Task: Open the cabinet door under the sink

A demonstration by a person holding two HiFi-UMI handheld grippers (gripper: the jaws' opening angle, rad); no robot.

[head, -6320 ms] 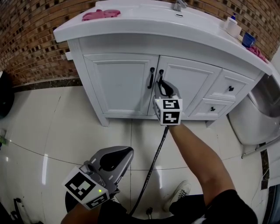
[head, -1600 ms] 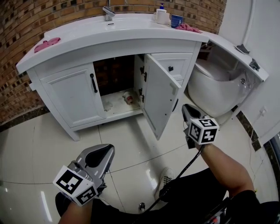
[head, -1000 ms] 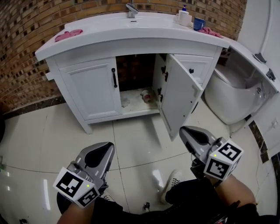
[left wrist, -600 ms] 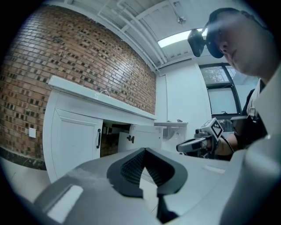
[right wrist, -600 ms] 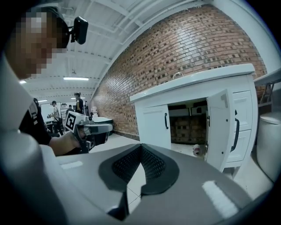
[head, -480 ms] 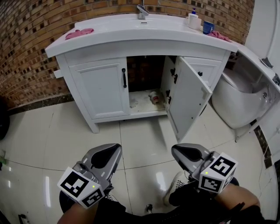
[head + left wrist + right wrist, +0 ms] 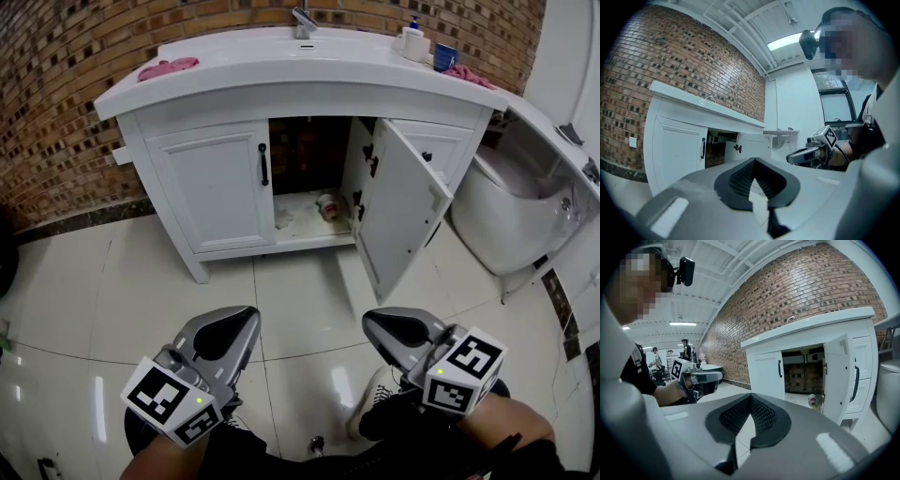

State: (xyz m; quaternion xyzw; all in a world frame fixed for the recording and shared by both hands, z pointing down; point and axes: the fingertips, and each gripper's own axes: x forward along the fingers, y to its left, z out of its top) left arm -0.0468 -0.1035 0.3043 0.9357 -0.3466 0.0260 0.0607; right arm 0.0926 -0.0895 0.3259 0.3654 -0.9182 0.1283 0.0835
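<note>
The white cabinet under the sink point(image 7: 281, 70) has its right door point(image 7: 403, 216) swung wide open toward me, showing the dark inside with a small roll point(image 7: 328, 204) on the floor of it. The left door point(image 7: 217, 187) is closed, its black handle point(image 7: 263, 164) upright. My right gripper point(image 7: 380, 326) hangs low near my lap, well back from the open door point(image 7: 836, 376), shut and empty point(image 7: 751, 396). My left gripper point(image 7: 239, 323) is beside it at the left, also shut on nothing point(image 7: 753, 159).
A toilet point(image 7: 511, 220) stands right of the cabinet, close behind the open door. On the counter are a faucet point(image 7: 302, 19), a pink cloth point(image 7: 169, 67), a soap bottle point(image 7: 412, 42) and a blue cup point(image 7: 444, 56). A brick wall point(image 7: 56, 103) runs behind. Glossy tiles point(image 7: 141, 291) lie between me and the cabinet.
The right door, closed with my right gripper at its handle in the earliest frame, now stands open. My right gripper has let go and drawn back and down beside the left one.
</note>
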